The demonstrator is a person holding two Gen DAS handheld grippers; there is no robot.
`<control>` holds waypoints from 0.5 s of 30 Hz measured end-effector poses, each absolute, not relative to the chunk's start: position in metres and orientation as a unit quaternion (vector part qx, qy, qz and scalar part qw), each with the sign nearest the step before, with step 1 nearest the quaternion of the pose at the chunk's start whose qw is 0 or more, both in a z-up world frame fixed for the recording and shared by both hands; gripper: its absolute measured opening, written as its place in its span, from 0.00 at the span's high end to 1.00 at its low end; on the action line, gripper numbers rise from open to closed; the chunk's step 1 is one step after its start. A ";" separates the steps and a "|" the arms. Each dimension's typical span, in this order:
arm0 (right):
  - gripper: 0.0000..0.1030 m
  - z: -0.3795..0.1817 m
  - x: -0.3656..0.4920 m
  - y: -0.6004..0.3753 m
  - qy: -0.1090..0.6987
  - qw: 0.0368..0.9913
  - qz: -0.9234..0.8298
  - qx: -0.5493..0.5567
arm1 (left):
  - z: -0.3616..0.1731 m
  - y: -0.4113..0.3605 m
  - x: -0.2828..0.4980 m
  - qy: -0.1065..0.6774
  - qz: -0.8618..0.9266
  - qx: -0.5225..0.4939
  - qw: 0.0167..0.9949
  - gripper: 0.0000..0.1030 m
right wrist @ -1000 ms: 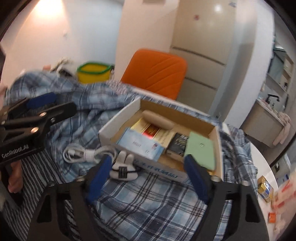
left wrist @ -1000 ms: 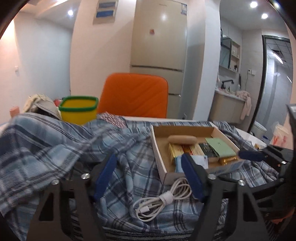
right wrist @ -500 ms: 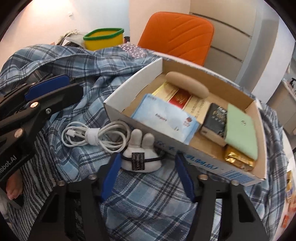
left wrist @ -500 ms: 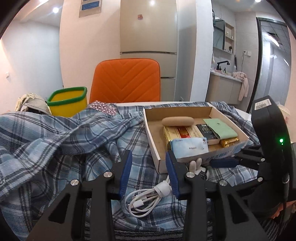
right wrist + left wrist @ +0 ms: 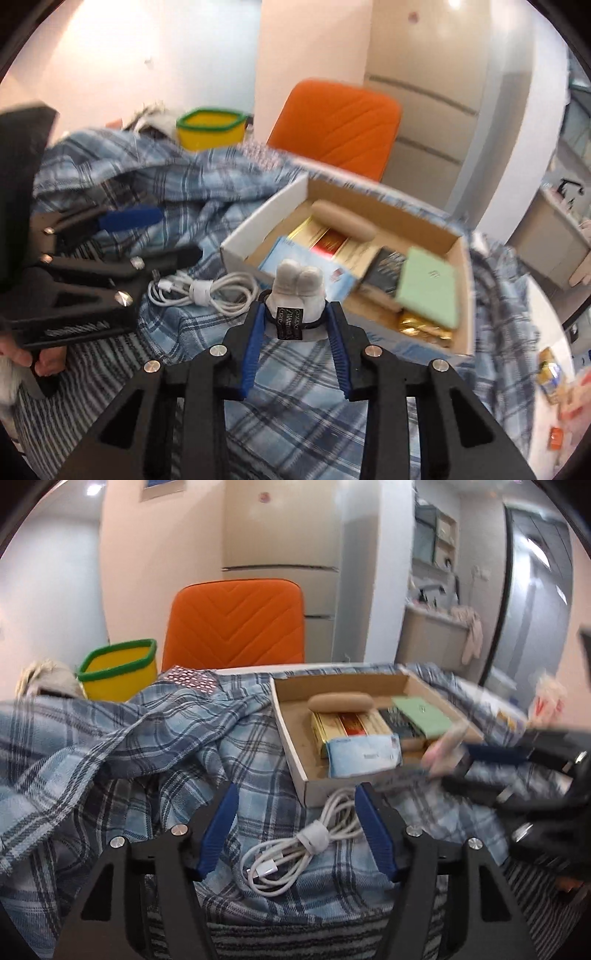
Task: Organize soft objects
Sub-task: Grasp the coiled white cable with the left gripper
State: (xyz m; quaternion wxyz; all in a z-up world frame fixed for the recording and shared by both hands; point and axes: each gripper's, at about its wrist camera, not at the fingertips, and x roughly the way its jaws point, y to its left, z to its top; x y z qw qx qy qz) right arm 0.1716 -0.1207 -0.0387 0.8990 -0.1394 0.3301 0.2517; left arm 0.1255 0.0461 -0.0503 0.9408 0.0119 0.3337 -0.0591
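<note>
The white rolled sock bundle (image 5: 301, 295), banded by a black label, sits clenched between the blue pads of our right gripper (image 5: 295, 314), lifted just off the blue plaid blanket (image 5: 295, 417) and hanging at the near wall of the cardboard box (image 5: 264, 230). Half a second ago it lay on the blanket with the pads standing wide of it; they have since closed on its sides. In the left wrist view the bundle (image 5: 443, 747) is a pale blur by the box's near right corner.

Open blanket spreads toward us, below the gripper, and off to the left of the box (image 5: 291, 746); the box's front edge stands right ahead of the bundle. Inside, a blue tissue pack (image 5: 295, 258) leans at the near wall, with gold and red packets (image 5: 332, 242), a tan oblong case (image 5: 345, 221), a dark pack and a green wallet (image 5: 430, 286) filling most of the floor.

Our left gripper (image 5: 291, 827) hovers over the coiled white charging cable (image 5: 306, 845), its jaws parting, the pads clear of the cable lying between them; half a second ago they stood much narrower. Behind the blanket stand a yellow bin with a green rim (image 5: 118, 670) and an orange chair (image 5: 236, 622).
</note>
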 end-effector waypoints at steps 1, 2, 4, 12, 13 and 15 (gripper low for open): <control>0.65 -0.036 0.167 -0.125 0.317 0.905 0.248 -0.135 | -0.052 0.041 0.126 0.339 -0.059 0.029 0.939 0.38; 0.65 -0.034 0.164 -0.129 0.303 0.911 0.245 -0.132 | -0.054 0.036 0.127 0.344 -0.060 0.046 0.936 0.38; 0.65 -0.035 0.159 -0.136 0.288 0.918 0.244 -0.121 | -0.058 0.026 0.129 0.358 -0.068 0.077 0.928 0.38; 0.65 -0.032 0.154 -0.147 0.274 0.922 0.256 -0.094 | -0.076 0.012 0.136 0.425 -0.097 0.150 0.888 0.62; 0.65 -0.033 0.152 -0.144 0.274 0.921 0.259 -0.099 | -0.077 0.013 0.138 0.433 -0.101 0.145 0.884 0.70; 0.65 -0.034 0.149 -0.140 0.271 0.920 0.261 -0.108 | -0.080 0.016 0.142 0.444 -0.113 0.129 0.879 0.71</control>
